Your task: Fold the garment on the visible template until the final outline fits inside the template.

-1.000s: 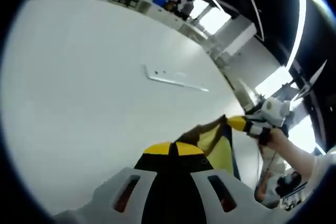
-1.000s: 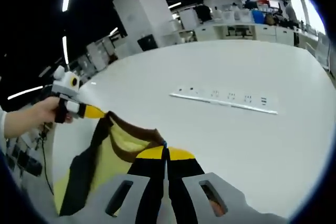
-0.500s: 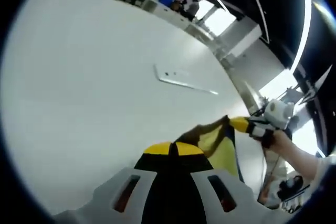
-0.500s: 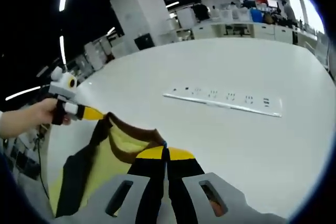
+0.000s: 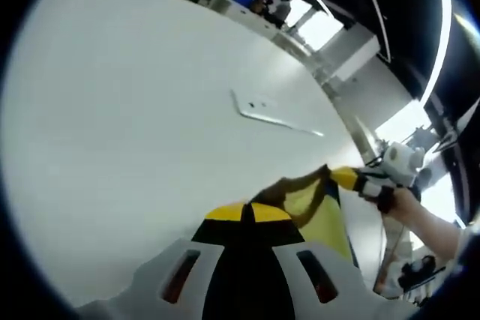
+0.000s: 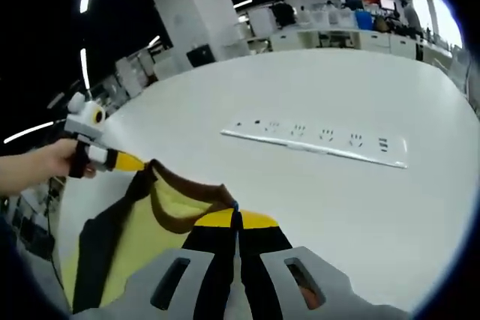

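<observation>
Left gripper view: your left gripper [image 5: 248, 213] has its yellow-tipped jaws pressed together on the brown collar edge of the yellow garment [image 5: 319, 211], which hangs off toward 4 o'clock above the white table [image 5: 120, 110]. Your right gripper [image 5: 346, 177] comes in at 3 o'clock, clamped on the garment's other corner. In the right gripper view, your right gripper [image 6: 237, 219] is closed on the garment [image 6: 142, 230], stretched out toward 9 o'clock where the left gripper [image 6: 127, 161] pinches it. A white power strip [image 6: 315, 140] lies on the table at 1 o'clock.
</observation>
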Motion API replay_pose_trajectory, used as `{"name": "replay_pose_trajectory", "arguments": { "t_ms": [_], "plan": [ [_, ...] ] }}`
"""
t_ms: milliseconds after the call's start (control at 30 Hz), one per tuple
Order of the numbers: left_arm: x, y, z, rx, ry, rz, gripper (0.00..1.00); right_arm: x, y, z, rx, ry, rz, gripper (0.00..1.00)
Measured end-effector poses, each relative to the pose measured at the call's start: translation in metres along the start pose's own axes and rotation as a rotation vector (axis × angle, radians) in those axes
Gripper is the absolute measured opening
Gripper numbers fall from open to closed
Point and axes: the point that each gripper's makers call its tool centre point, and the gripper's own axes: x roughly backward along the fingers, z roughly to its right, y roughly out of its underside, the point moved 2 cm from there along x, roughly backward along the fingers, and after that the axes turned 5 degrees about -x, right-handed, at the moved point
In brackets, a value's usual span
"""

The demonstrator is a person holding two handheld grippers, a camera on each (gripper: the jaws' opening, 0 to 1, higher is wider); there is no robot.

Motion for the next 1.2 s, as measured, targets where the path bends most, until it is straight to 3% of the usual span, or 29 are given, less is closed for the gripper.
{"name": "replay_pose_trajectory", "arguments": {
  "t_ms": [500,1200],
  "plan": [
    [-0.012,-0.003,-0.010,-0.016,-0.017,-0.007,0.00,-0.013,-0.001,0.005,0.159,0.013,0.021,0.01],
    [-0.018,-0.006,-0.014,-0.096,-0.013,-0.007,0.00,-0.024,0.004,0.014,0.231,0.073,0.033,0.02]
  ]
}}
